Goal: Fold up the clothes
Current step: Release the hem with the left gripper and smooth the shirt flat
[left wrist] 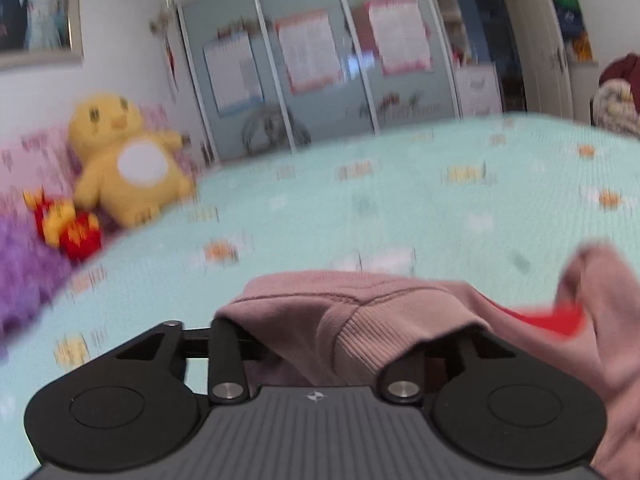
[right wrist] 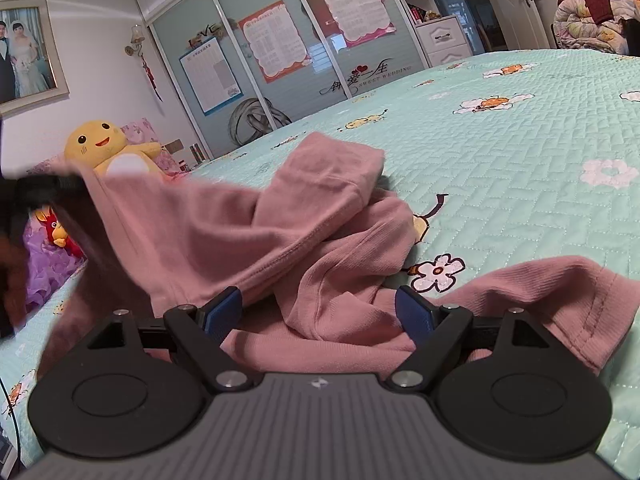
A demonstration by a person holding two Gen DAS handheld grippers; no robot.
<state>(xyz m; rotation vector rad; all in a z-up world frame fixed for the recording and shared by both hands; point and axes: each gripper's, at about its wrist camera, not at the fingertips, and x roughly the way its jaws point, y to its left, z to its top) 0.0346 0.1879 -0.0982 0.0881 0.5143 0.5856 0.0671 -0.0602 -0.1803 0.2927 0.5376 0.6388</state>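
Across the quilted green bedspread (right wrist: 520,168) the pink garment (right wrist: 224,224) lies bunched. Your left gripper (left wrist: 320,344) is draped in cloth, grip unclear; your right gripper (right wrist: 318,314) stands open. Pinch one hem and pull it flat.

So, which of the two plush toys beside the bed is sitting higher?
The yellow plush toy; the smaller red plush toy sits below it, beside purple fabric.

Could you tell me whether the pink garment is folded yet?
Not folded: the pink garment lies crumpled on the bedspread, one edge lifted.

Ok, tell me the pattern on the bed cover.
The bed cover is mint green and quilted, printed with white flowers and yellow-orange bees; clearest in the right wrist view.
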